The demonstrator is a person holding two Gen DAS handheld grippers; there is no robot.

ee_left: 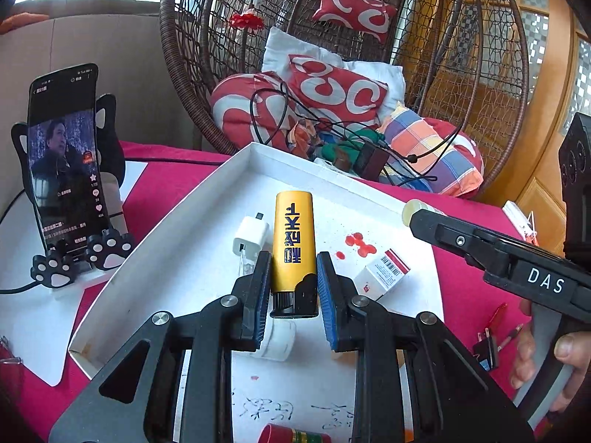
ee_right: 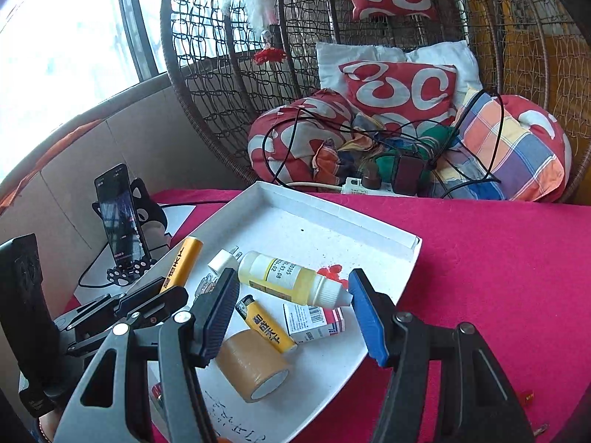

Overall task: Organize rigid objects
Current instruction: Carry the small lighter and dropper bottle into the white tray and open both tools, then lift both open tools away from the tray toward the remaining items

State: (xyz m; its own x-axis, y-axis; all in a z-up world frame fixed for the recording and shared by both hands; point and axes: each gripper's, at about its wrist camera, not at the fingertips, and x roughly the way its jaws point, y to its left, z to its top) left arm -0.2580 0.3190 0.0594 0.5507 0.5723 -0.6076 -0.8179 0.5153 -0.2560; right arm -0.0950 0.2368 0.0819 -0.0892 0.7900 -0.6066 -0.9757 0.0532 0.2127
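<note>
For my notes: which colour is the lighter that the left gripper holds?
Yellow lighter, dark blue characters; left wrist view.

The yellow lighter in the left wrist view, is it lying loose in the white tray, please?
No, the yellow lighter is clamped between the left gripper's fingers above the white tray.

Left gripper [ee_left: 291, 280]: matte black frame, two angular linkage arms with triangular cut-outs. Round silver screw heads at each pivot, two per side. Fingers [ee_left: 326, 295] black, faced with ribbed blue pads.

Right gripper [ee_right: 291, 313]: same build, black arms with triangular cut-outs, silver pivot screws behind the fingers. One finger [ee_right: 364, 313] shows a plain blue face; the other shows a dark ribbed edge.

From the left wrist camera, the right gripper's black body carries white "DAS" lettering, one small screw ahead of the lettering, and a grey handle behind it. Hand [ee_left: 546, 354] bare, no sleeve visible.
</note>
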